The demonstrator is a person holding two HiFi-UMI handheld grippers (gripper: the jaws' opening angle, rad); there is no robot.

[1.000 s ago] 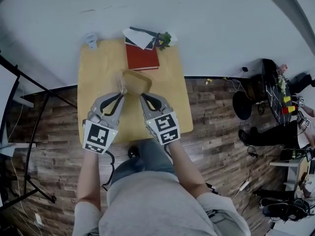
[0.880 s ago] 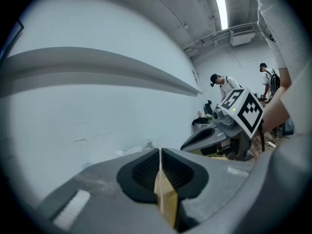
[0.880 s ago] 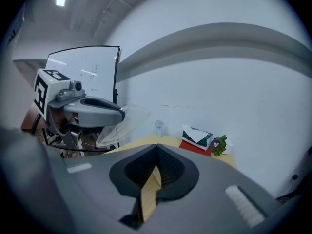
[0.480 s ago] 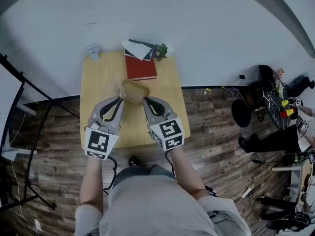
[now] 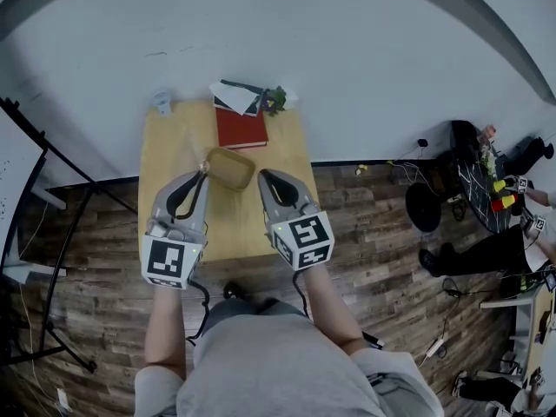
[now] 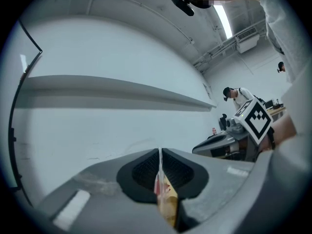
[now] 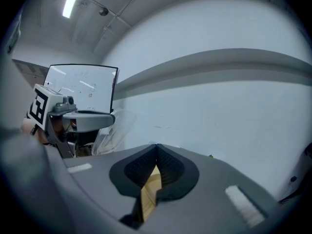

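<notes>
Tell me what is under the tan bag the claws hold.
The tan bag, pinched by the left claw and the right claw, hangs over the wooden table, just short of the red book. The patch of table straight below it is covered.

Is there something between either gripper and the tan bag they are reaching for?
Nothing visible stands between them. The left gripper and the right gripper are each shut directly on an edge of the tan bag.

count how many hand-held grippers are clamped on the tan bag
2. The left hand-held gripper pinches the left edge of the tan bag, and the right hand-held gripper pinches its right edge. Each gripper view shows tan material between shut jaws.
</notes>
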